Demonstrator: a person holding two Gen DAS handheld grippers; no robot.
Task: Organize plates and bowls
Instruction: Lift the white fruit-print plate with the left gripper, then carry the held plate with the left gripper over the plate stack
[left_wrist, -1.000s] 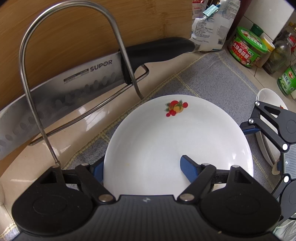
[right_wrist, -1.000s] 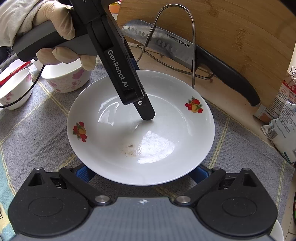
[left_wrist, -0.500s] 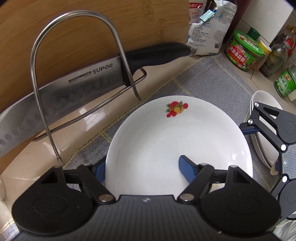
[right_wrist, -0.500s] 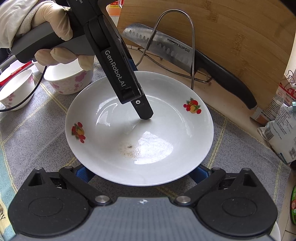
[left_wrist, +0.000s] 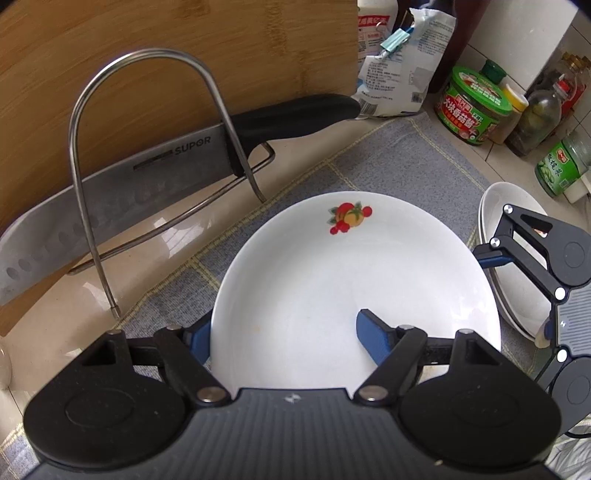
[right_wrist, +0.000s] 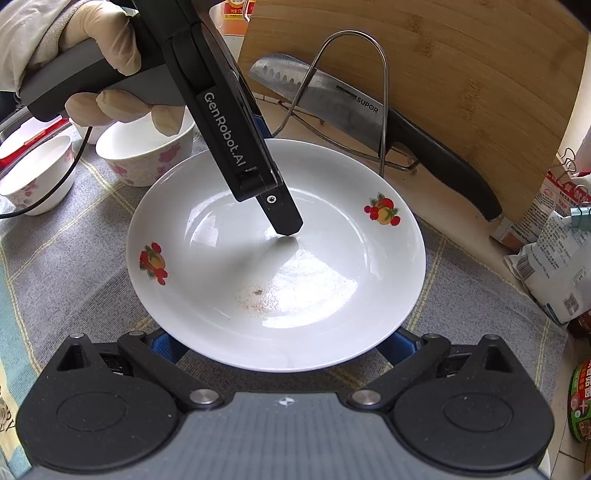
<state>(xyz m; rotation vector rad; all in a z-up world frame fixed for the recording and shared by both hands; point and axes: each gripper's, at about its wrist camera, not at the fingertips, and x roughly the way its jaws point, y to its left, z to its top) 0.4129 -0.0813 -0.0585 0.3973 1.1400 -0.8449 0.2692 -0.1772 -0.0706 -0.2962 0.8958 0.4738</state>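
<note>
**Left tongs narrow onto the plate's edge**

The plate (right_wrist: 295, 280) lies on the grey mat (left_wrist: 388, 158). The left gripper (left_wrist: 284, 328) has drawn in from a wider stance: one pad inside the dish, the other outside the rim, apparently clamped, so a lift looks ready. The right gripper (right_wrist: 282, 345) gapes wide at the near rim (holding nothing). The wire rack (left_wrist: 147, 59) and knife (left_wrist: 110, 199) crowd the far side; the bowls (right_wrist: 147, 155) sit to the left.
</note>
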